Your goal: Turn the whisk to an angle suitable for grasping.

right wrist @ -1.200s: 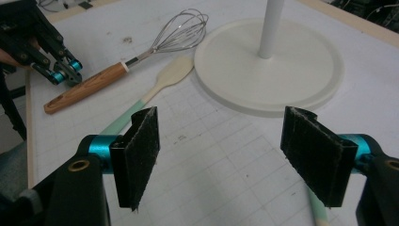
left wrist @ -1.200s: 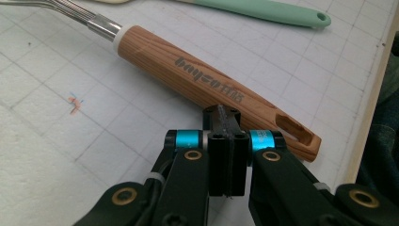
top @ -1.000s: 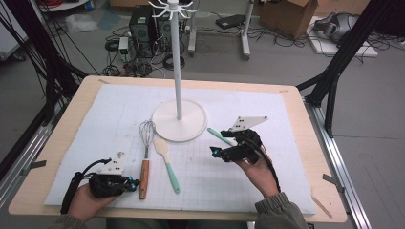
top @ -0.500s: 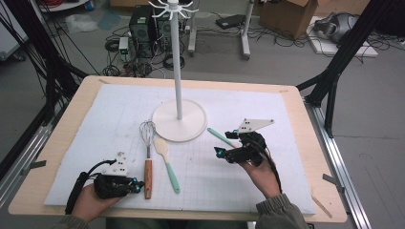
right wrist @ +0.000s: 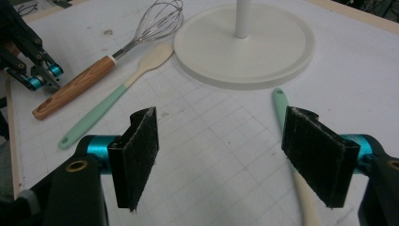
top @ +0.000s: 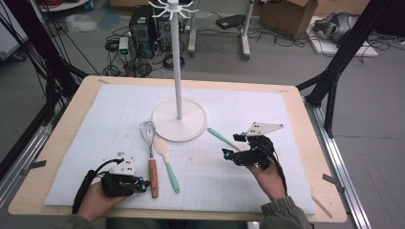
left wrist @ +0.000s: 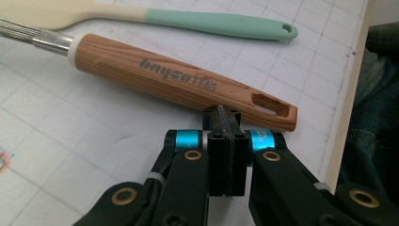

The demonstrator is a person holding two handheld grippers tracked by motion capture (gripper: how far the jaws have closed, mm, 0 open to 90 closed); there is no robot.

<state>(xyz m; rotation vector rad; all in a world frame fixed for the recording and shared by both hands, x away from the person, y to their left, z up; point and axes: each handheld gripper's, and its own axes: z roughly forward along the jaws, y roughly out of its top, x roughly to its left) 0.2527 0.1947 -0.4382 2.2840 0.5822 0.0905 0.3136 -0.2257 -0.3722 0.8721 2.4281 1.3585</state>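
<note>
Whisk [top: 150, 152]: near the surface's front-left edge, wooden handle toward the front. Left gripper [left wrist: 227, 117], pressed together, just beside the handle; likely approach step. Next: spread, straddle handle. Right gripper [right wrist: 221, 160] spread, holding nothing.

Stand base [top: 179, 120] blocks the table's middle toward the far edge; its pole [top: 175, 62] rises straight up there. Whisk [top: 150, 152] and mint spatula [top: 166, 162] lie side by side running toward the near edge, a narrow gap between them. Second spatula [top: 223, 139] lies just right of the base. Far-left, far-right corners and the near edge between the spatulas are open mat [top: 105, 114].
</note>
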